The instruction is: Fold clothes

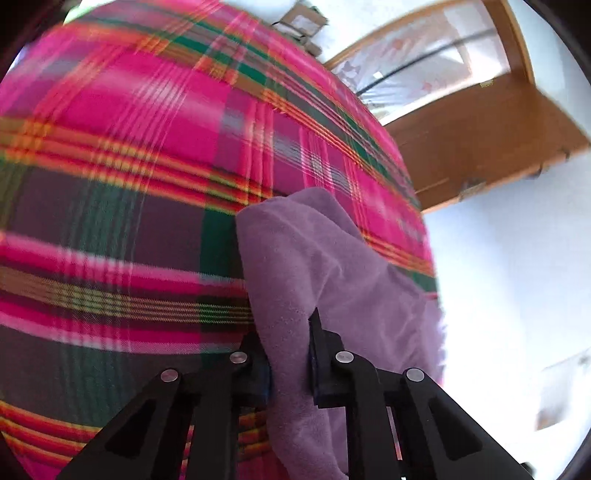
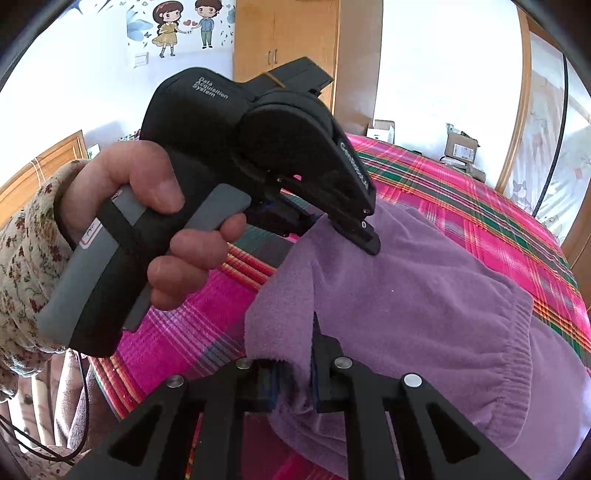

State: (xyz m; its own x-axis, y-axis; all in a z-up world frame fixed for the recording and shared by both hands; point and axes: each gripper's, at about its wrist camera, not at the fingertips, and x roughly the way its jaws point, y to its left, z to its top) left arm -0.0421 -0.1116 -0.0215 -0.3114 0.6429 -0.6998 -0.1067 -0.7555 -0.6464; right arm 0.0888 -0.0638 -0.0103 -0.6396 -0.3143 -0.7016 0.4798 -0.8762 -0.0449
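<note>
Purple fleece garment: soft, napped knit with a ribbed elastic band along one edge. It lies on a bed under a pink, green and orange plaid bedspread, one end lifted off the cover by both grippers, the rest slumped on the plaid. Which garment it is, trousers or top, I cannot tell.

Right gripper: jaws nearly closed, a bunched fold of the raw-looking edge pinched between the blue pads. Cloth spills over and below the fingers.

Left gripper, seen from the right wrist camera: tips pressed down onto a raised peak of the same fleece, just beyond the right gripper's hold. In its own view the left gripper has cloth standing up between its narrow jaws; they look clamped on it. The person's hand squeezes the grey trigger; a floral sleeve covers the wrist.

Handling, as judgement: light, limp, no stiffness, so any unsupported part will sag and drag. The nap should grip the pads well, slipping unlikely. It stretches, so two holds pulled apart would smooth it. The banded edge is firmer, probably the better place to hold for a straight fold.

Around: wooden wardrobe, cartoon wall sticker, cardboard box beyond the bed, wood-framed glass door.
</note>
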